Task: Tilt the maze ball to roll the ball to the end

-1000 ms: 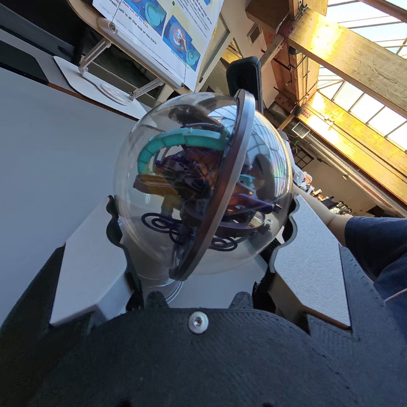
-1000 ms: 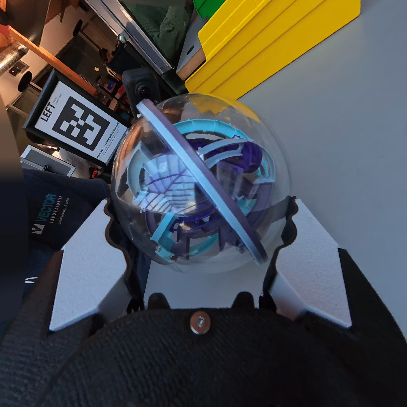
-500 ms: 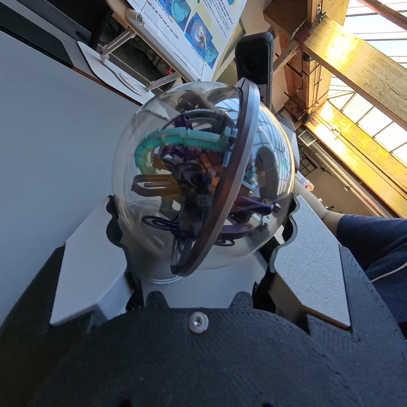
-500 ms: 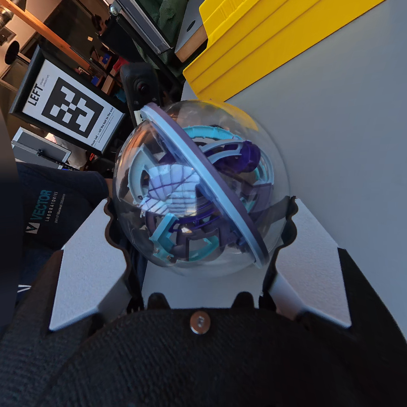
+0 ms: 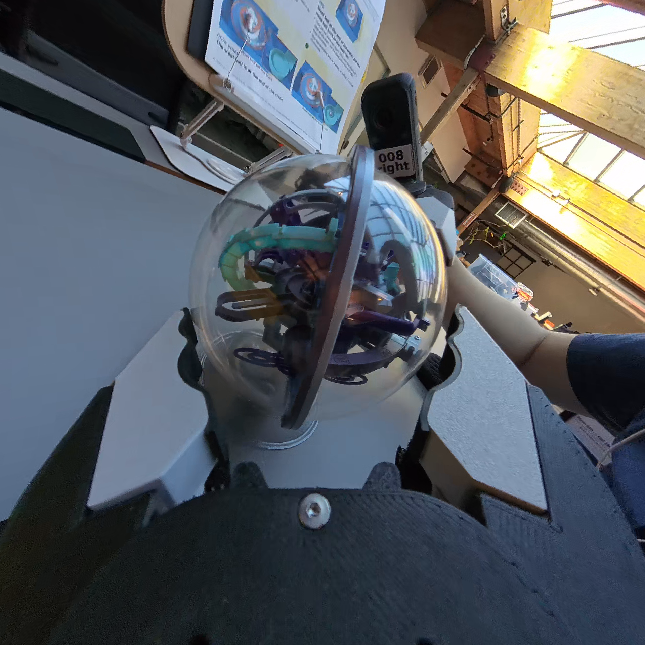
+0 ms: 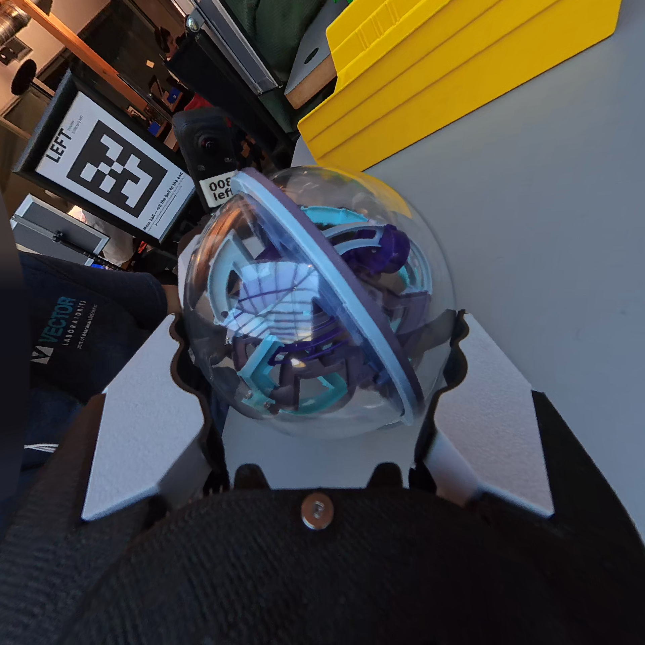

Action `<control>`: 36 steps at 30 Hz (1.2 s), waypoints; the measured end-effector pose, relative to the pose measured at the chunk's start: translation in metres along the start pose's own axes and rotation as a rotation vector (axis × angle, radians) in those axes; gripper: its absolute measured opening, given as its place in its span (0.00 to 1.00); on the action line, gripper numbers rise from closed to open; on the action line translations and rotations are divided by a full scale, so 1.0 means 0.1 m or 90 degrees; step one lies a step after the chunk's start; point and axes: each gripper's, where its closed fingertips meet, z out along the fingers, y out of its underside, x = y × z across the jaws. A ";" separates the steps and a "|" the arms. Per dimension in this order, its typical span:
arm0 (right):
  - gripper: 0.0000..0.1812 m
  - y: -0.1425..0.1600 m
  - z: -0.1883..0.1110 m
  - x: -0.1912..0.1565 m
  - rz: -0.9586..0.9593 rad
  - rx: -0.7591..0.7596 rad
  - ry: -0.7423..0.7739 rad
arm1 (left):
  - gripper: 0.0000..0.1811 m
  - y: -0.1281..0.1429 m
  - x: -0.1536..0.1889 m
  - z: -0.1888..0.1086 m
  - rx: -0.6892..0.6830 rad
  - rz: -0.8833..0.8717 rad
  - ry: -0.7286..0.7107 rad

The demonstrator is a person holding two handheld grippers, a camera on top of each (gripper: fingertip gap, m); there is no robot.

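My left gripper (image 5: pixel 319 352) has its two grey fingers (image 5: pixel 150 412) pressed against opposite sides of the maze ball (image 5: pixel 317 286), clamped on it, and my right gripper (image 6: pixel 316 352) grips the same sphere from the far side the same way. The maze ball sits squarely between each pair of fingers, ahead of the palm, with its dark equator ring (image 5: pixel 335 279) running steeply tilted from upper right to lower left in the left wrist view. Inside I see teal and purple tracks (image 5: pixel 279 237); I cannot pick out the small ball itself, so I cannot judge how far along the run it is.

Beyond the sphere, past my left fingers, stands an instruction sheet (image 5: pixel 296 52) on a stand; past my right fingers, a grey table (image 6: pixel 541 244) and yellow bins (image 6: pixel 471 80).

My worry: the shell is smooth and curved, so uneven squeeze from either side could let it twist or slip out. Tilting too sharply would likely throw the ball off its track.
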 end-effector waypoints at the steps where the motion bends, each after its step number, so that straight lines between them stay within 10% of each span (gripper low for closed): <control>1: 0.81 0.00 0.00 0.00 -0.007 0.005 0.000 | 0.77 -0.03 0.02 -0.03 0.007 0.024 0.003; 15: 0.85 0.05 0.03 -0.06 -0.190 0.055 0.021 | 0.77 -0.07 0.23 -0.16 -0.075 0.665 0.003; 28: 0.86 0.20 -0.02 0.04 -0.330 0.083 0.077 | 0.78 0.02 0.10 0.06 -0.137 0.672 0.072; 36: 0.86 0.11 -0.11 -0.03 -0.694 0.168 0.225 | 0.80 0.07 0.06 0.10 -0.122 0.674 0.071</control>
